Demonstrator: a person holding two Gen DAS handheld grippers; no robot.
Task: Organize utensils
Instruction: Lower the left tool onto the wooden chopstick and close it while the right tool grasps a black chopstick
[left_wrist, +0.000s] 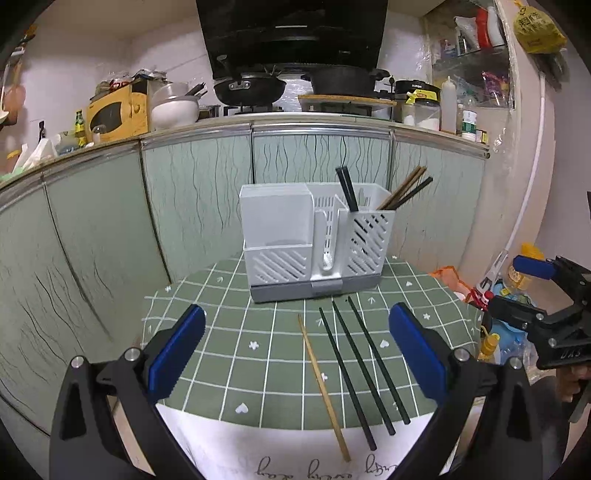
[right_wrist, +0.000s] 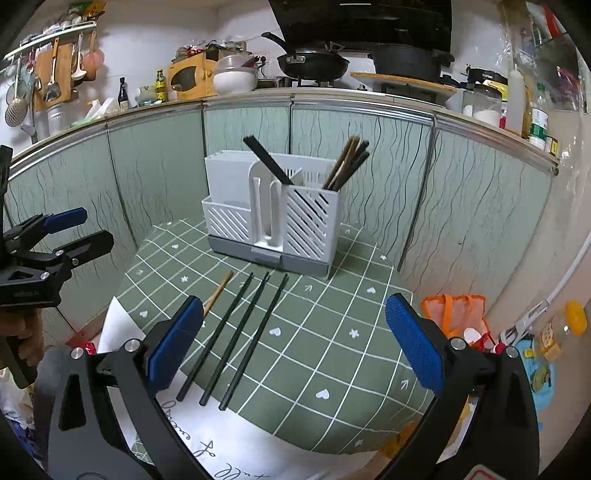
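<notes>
Nearest the cameras, the left gripper (left_wrist: 297, 354) and the right gripper (right_wrist: 293, 343) both hang above the near edge of the small table, each with its blue pads spread wide and holding nothing. Just beyond them, four loose chopsticks lie side by side on the green checked tablecloth (left_wrist: 258, 325): one bamboo chopstick (left_wrist: 323, 387) on the left and three black chopsticks (left_wrist: 364, 365) to its right, all pointing toward the holder. Farther back stands the white utensil holder (left_wrist: 314, 240), its right compartment already holding black and brown chopsticks. The job looks partly done, with a pick-up step in hand. The next move likely calls for lowering one gripper over a single stick and closing across its thin shaft.
</notes>
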